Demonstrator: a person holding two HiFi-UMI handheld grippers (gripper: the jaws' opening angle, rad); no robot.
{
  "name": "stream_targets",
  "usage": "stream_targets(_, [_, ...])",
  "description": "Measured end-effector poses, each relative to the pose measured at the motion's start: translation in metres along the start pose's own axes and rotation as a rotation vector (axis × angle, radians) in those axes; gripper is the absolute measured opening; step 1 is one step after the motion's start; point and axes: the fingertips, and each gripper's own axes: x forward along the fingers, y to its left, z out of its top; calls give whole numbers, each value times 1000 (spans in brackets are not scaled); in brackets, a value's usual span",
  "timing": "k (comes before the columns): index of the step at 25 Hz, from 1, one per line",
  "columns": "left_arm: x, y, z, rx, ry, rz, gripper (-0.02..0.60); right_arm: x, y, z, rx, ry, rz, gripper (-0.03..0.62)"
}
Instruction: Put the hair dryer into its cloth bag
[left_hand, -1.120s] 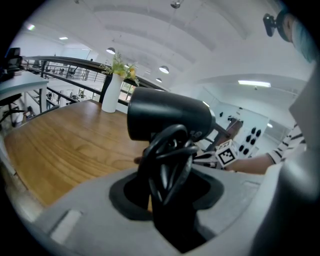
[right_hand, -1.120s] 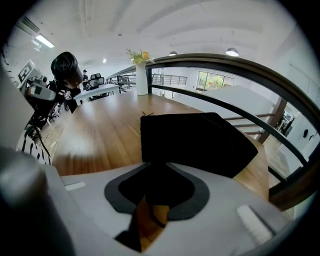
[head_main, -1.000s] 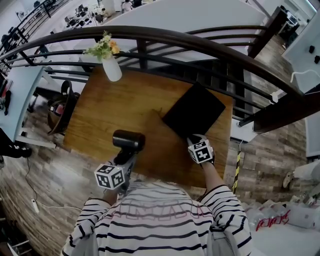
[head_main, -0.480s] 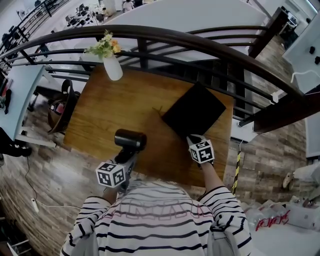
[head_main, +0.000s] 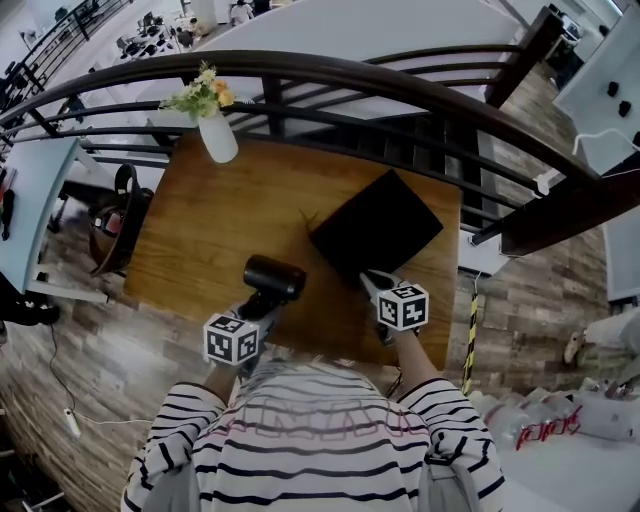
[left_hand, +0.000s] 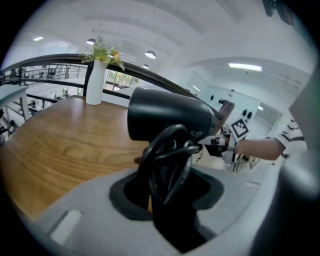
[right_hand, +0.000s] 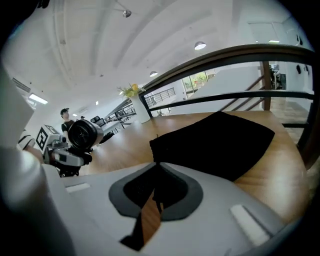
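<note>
A black hair dryer (head_main: 272, 278) with its cord wrapped round the handle is held up over the wooden table (head_main: 225, 215). My left gripper (head_main: 260, 306) is shut on that handle; in the left gripper view the barrel (left_hand: 170, 118) rises just past the jaws (left_hand: 169, 172). The black cloth bag (head_main: 378, 224) lies flat on the table's right half. My right gripper (head_main: 369, 283) has just been closing and now pinches the bag's near edge. In the right gripper view the bag (right_hand: 215, 140) runs into the shut jaws (right_hand: 156, 165), and the hair dryer (right_hand: 82, 134) shows off to the left.
A white vase with flowers (head_main: 218, 135) stands at the table's far left corner. A dark curved railing (head_main: 400, 85) runs right behind the table. A dark handbag (head_main: 115, 212) sits on the floor beyond the left edge. Bare wood lies between vase and bag.
The right gripper has rolled and come up a little with the bag's near edge, shifting the bag slightly left. The left gripper has brought the hair dryer a little right, closer to the bag.
</note>
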Motion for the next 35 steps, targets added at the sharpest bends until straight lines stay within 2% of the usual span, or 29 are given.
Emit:
stream_targets(5, [18, 0, -11, 56, 80, -36, 158, -4, 22, 3, 70, -46, 28, 14])
stream_targets(12, [48, -1, -20, 72, 158, -79, 158, -12, 44, 8, 159, -109, 60, 14])
stream_targets(21, [81, -14, -37, 114, 279, -135, 158, -25, 51, 17, 247, -188, 78, 14])
stream_targets(29, [105, -35, -37, 87, 317, -173, 158, -30, 63, 14, 271, -197, 121, 14])
stream_targets(35, [116, -48, -43, 147, 382, -191, 158, -37, 67, 21, 213, -212, 130, 14])
